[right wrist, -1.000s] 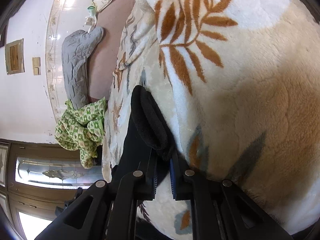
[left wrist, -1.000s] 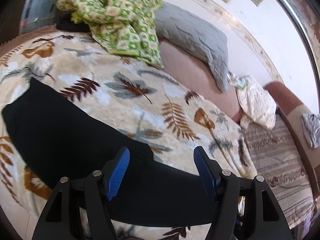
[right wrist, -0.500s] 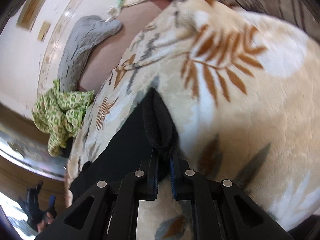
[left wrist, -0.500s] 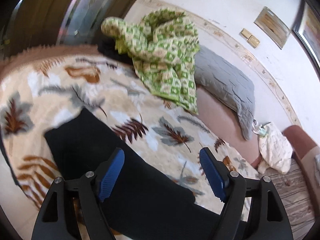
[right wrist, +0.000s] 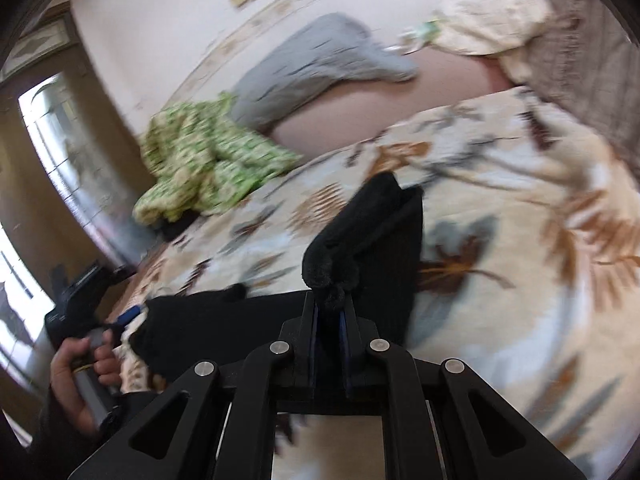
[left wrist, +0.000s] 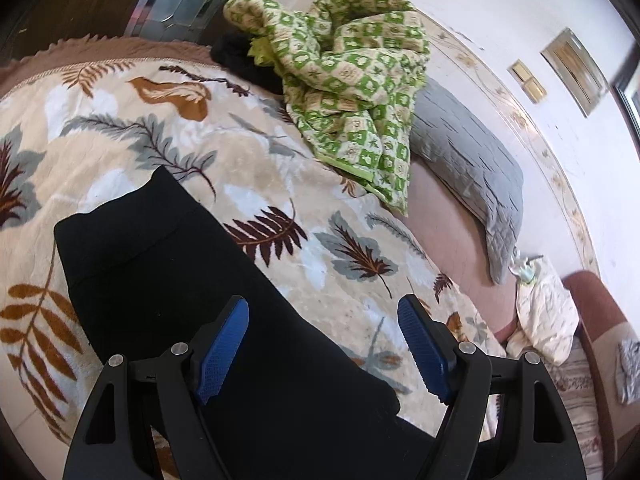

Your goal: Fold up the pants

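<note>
The pants (left wrist: 168, 280) are black and lying on the leaf-print blanket (left wrist: 280, 168) that covers the bed. In the left wrist view the wide end sits flat toward the left, with a seam line running across it, and the rest runs down under the left gripper (left wrist: 323, 344). In the right wrist view, one end of the pants (right wrist: 372, 232) is lifted off the blanket and bunched up where the right gripper (right wrist: 330, 316) has it pinched between its blue pads, jaws nearly closed on the cloth. That view is pretty blurry, so the exact fold is hard to make out, but a flap of fabric hangs down to the right of the pinch, and more black cloth stretches off to the left, low over the blanket.

The left gripper hovers over the middle of the pants with its jaws spread wide and nothing between the blue pads (left wrist: 224, 344). Whether it touches the fabric, I can't tell.

Further out there's a crumpled green checkered quilt (left wrist: 352, 80) at the far edge of the blanket, with a grey pillow (left wrist: 472, 168) just beside it against the white wall. A cream bundle (left wrist: 544, 312) sits past the pillow. A hand (right wrist: 80, 376) shows at the lower left of the right wrist view, gripping the handle of the other tool.
</note>
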`<state>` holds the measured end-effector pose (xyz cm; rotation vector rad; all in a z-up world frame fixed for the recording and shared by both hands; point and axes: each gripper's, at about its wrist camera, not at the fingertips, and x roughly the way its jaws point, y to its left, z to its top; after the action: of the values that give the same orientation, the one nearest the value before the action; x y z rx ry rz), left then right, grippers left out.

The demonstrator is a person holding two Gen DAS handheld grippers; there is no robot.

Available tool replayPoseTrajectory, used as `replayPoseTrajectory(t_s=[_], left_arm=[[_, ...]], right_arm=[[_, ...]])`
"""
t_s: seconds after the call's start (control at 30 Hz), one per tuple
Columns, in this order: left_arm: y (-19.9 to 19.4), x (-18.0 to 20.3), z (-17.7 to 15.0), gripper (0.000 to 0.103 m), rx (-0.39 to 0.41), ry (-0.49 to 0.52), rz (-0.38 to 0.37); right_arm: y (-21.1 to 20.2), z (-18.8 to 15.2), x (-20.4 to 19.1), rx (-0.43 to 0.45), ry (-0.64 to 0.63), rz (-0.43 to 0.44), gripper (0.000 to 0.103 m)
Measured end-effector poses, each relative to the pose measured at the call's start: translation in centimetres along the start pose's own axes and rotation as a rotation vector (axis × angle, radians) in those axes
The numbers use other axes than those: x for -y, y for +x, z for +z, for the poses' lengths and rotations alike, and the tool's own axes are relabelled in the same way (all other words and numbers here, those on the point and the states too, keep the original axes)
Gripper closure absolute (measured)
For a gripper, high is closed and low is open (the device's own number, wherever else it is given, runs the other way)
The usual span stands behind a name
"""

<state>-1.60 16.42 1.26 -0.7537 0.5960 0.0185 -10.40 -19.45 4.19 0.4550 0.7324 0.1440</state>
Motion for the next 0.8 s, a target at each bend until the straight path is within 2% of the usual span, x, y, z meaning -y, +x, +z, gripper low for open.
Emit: replayPoseTrajectory(t_s=[0.27, 0.4, 0.5, 0.8], left_arm=[[0.4, -0.1, 0.0, 0.026, -0.003, -0.008, 0.002], [0.4, -0.2, 0.0, 0.026, -0.003, -0.007, 0.003], [0.5, -0.2, -0.1, 0.026, -0.002, -0.008, 0.005], [0.6, -0.1, -0.1, 0.026, 0.003, 0.0, 0.008]], right_arm=[[4.4, -1.6, -8.0, -0.091, -0.184, 0.219, 0.095], [7.4, -3.0, -11.4, -0.167, -0.274, 0.243, 0.095], [9.4, -4.0, -12.8, -0.21, -0.311, 0.226, 0.095], [11.1, -4.4, -14.0, -0.221, -0.328, 0.241, 0.095]])
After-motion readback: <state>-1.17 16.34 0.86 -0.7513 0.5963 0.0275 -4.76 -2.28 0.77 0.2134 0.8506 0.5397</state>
